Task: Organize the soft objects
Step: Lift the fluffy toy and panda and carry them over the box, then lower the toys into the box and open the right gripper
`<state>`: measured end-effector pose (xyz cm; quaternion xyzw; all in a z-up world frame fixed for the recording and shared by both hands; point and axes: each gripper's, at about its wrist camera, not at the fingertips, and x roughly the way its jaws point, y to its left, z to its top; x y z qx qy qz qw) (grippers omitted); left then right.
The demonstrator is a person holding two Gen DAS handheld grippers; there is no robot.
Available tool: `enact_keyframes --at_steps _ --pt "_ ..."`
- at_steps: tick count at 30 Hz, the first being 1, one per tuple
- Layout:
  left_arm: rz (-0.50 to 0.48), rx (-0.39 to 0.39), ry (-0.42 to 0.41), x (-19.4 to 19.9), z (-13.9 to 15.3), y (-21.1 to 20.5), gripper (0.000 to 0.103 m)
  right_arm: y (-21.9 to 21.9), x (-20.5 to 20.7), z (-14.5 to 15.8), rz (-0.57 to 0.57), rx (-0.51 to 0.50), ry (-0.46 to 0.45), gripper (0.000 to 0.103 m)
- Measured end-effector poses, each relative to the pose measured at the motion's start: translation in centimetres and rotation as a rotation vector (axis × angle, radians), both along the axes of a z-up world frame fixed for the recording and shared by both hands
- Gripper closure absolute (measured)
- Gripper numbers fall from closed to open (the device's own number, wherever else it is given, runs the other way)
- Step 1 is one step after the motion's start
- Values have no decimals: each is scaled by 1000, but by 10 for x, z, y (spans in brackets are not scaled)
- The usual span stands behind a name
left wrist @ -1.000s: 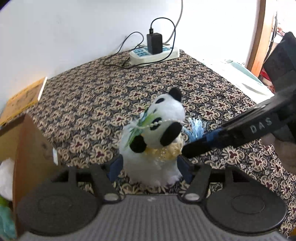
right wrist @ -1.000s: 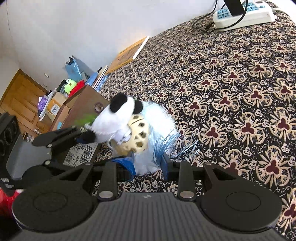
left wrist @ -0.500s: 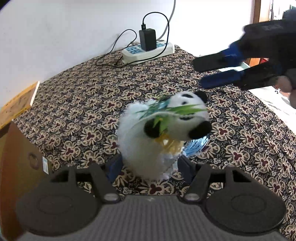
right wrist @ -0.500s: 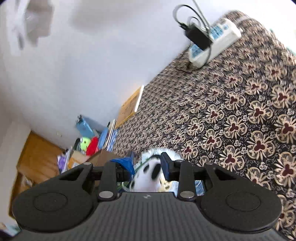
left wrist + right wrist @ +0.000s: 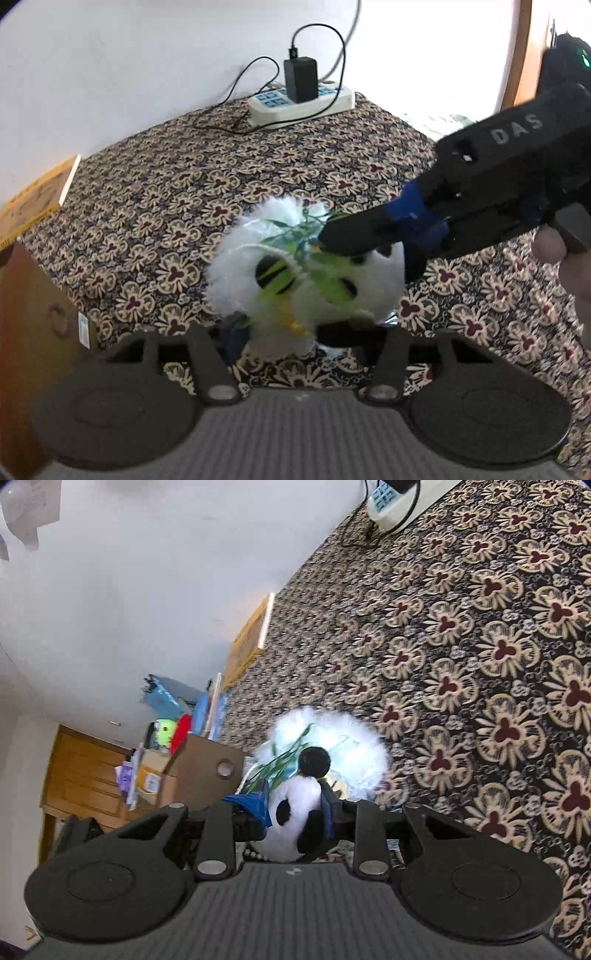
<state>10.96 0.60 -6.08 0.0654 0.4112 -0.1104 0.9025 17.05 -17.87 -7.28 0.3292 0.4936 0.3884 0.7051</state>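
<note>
Blurred across the patterned bedspread, with the cardboard box cut off at the frame edge left of the panda plush. Only from the right wrist: right gripper, jaws just closing, pinching the panda's head between blue pads, clutter beyond the box. Left gripper also just closing, fingertips buried under the panda's white fluff, contact impossible to tell.

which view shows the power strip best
Left wrist view: the whole power strip shows against the far wall, black charger plugged in. Right wrist view catches only one end, cut off by the top edge.
</note>
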Motion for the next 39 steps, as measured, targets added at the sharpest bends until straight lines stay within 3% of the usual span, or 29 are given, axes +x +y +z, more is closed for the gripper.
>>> enact_keyframes --at_steps 10,14,20,24,29,34,39 --pt "38 -74 -128 -38 63 21 55 26 -18 63 66 102 -105 95" --pt "74 -111 -202 -65 96 47 55 45 -27 93 116 148 -165 95" --pt "155 -125 -281 -112 125 101 55 107 -47 127 213 170 -234 95" --pt "201 -147 -268 -139 129 151 54 158 -64 128 243 170 -202 95" --pt "213 -185 -188 -160 115 209 53 212 -81 113 213 104 -67 95" --pt "206 -208 -104 -165 89 247 52 242 -96 82 111 32 128 95" --pt "144 -237 -16 -159 60 270 48 257 -110 51 -13 -74 206 99"
